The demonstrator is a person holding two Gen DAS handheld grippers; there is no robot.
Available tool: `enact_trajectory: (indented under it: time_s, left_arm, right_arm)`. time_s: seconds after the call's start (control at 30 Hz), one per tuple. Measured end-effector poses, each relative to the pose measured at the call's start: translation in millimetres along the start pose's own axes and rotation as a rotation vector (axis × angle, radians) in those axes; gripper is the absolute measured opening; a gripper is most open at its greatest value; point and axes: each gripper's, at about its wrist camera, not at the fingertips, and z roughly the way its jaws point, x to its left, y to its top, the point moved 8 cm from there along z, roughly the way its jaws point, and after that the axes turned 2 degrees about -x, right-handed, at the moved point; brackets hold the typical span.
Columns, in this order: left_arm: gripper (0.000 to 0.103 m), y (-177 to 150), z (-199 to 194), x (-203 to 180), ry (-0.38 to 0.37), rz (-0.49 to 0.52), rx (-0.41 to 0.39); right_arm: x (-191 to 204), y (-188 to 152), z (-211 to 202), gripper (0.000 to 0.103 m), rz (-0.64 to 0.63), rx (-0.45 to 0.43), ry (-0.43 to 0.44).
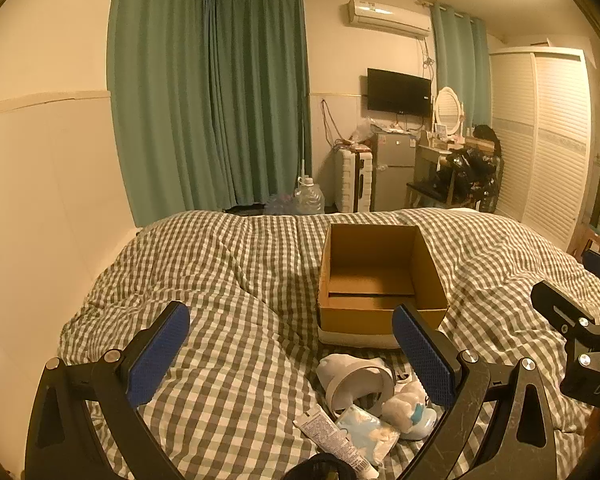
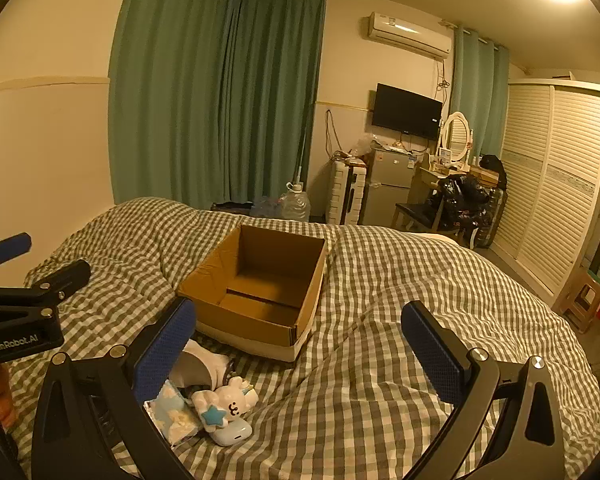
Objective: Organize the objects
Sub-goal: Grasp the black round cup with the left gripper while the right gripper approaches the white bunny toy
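Bed: checked quilt (image 1: 228,280) covered it.
Box: open cardboard box (image 1: 380,276) sat mid-quilt, nothing inside.
Clutter: cup (image 1: 360,384), tube (image 1: 332,440), plush toy (image 2: 228,404) lay just before the box.
Left gripper (image 1: 292,352): spread wide, holding nothing.
Right gripper (image 2: 300,352): likewise.

Green curtains (image 1: 208,96) hung ahead beyond the checked bed (image 1: 228,264); a television (image 1: 399,92), fridge (image 1: 394,170) and louvred wardrobe (image 1: 540,136) stood ahead-right.

"GenRobot.AI" in white letters is printed on the black left gripper (image 2: 20,304); the black right gripper (image 1: 580,344) shows only "DAS".
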Motion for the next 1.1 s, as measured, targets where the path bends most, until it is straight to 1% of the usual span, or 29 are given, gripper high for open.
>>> enact_trajectory:
  time_s: [0.13, 0.2, 0.27, 0.4, 0.47, 0.6, 0.77, 0.83, 0.9, 0.97, 1.0, 1.03, 1.07, 1.1]
  left_arm:
    - [0.103, -3.3, -3.2, 0.2, 0.000, 0.017, 0.004]
    - [0.103, -8.5, -1.6, 2.5, 0.013, 0.029, 0.024]
    - [0.103, -17.9, 4.0, 6.6, 0.040, 0.041, 0.061]
    - [0.103, -44.6, 15.6, 12.3, 0.052, 0.045, 0.141]
    - [0.103, -61.3, 19.2, 12.5, 0.037, 0.035, 0.190]
    - [0.103, -87.5, 20.9, 6.6, -0.001, 0.039, 0.252]
    - [0.103, -120.7, 20.8, -8.1, -0.095, 0.015, 0.352]
    - [0.103, -132.3, 22.2, -14.4, -0.101, 0.043, 0.391]
    - [0.103, -142.6, 23.2, -20.2, -0.106, 0.077, 0.412]
    - [0.095, -152.8, 23.5, -27.3, -0.134, 0.098, 0.440]
    - [0.084, -156.4, 26.4, -28.9, -0.147, 0.105, 0.452]
    - [0.067, -160.2, 28.1, -31.4, -0.156, 0.112, 0.465]
    - [0.060, -164.3, 29.8, -33.0, -0.162, 0.122, 0.481]
    - [0.060, -165.7, 30.8, -34.4, -0.172, 0.124, 0.487]
  right_arm:
    - [4.0, -1.1, -2.1, 0.103, -0.016, 0.006, 0.000]
    - [5.2, -5.2, 0.2, 0.103, -0.019, 0.021, -0.010]
    - [7.1, -11.6, 4.6, 0.103, -0.025, 0.047, -0.010]
    - [10.5, -29.0, 14.8, 0.103, -0.037, 0.111, -0.012]
    - [13.0, -38.8, 20.4, 0.103, -0.046, 0.141, -0.012]
    - [17.3, -57.5, 30.8, 0.103, -0.057, 0.199, -0.005]
    - [22.0, -73.2, 43.8, 0.103, -0.069, 0.243, -0.005]
    - [20.0, -80.8, 50.1, 0.103, -0.069, 0.270, -0.011]
    - [16.1, -88.6, 55.3, 0.103, -0.069, 0.298, -0.022]
    - [9.0, -95.8, 60.3, 0.103, -0.057, 0.325, -0.034]
    - [6.1, -98.1, 62.0, 0.103, -0.047, 0.335, -0.037]
    - [3.0, -99.8, 63.6, 0.103, -0.035, 0.341, -0.036]
    - [1.8, -100.0, 64.5, 0.103, -0.030, 0.344, -0.037]
    - [1.2, -100.2, 64.8, 0.103, -0.027, 0.344, -0.038]
